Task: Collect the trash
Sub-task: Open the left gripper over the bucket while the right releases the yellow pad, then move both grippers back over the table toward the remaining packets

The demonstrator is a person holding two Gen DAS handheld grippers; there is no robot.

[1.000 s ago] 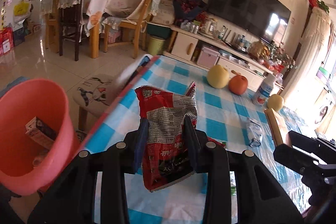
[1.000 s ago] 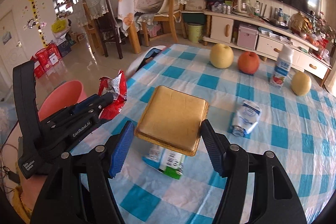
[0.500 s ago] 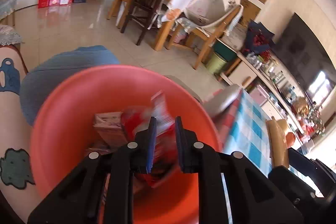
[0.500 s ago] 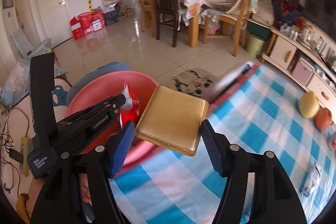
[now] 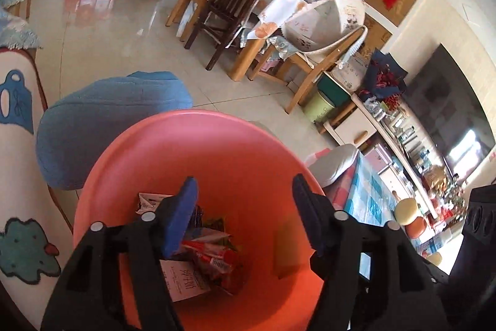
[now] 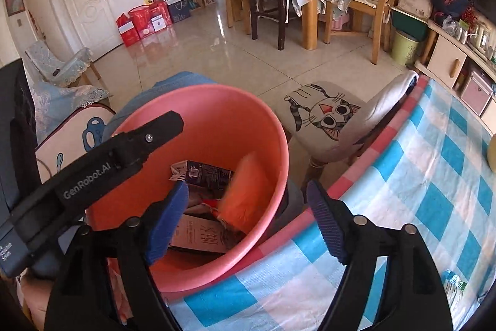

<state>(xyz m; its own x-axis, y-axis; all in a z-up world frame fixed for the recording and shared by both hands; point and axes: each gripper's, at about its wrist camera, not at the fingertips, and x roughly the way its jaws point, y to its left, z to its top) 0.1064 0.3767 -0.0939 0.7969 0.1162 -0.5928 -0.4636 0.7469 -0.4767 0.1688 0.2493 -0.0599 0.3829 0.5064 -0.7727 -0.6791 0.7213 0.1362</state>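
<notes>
The pink bucket [image 5: 217,151] stands on the floor beside the table, right under both grippers. My left gripper [image 5: 244,185] hangs over its mouth, its jaws opening with nothing between them. Beneath it the red snack bag [image 5: 217,259] lies among cartons and a white printed sheet [image 5: 183,281]. My right gripper [image 6: 247,190] is above the bucket's [image 6: 217,107] table-side rim, its jaws opening too. The flat golden box [image 6: 251,191] shows as a blur inside the bucket, free of the pads. The left gripper's black body [image 6: 124,157] crosses the right wrist view.
The table with the blue-and-white checked cloth [image 6: 418,191] is right of the bucket, a small crumpled packet [image 6: 452,284] on it. A stool with a cat cushion [image 6: 325,117] stands behind the table corner. A blue rounded cushion [image 5: 108,120] sits behind the bucket.
Both grippers swung left from the table to over the bucket. The left let go of the red snack bag, which now lies inside. The right let go of the golden box, now dropping in.
</notes>
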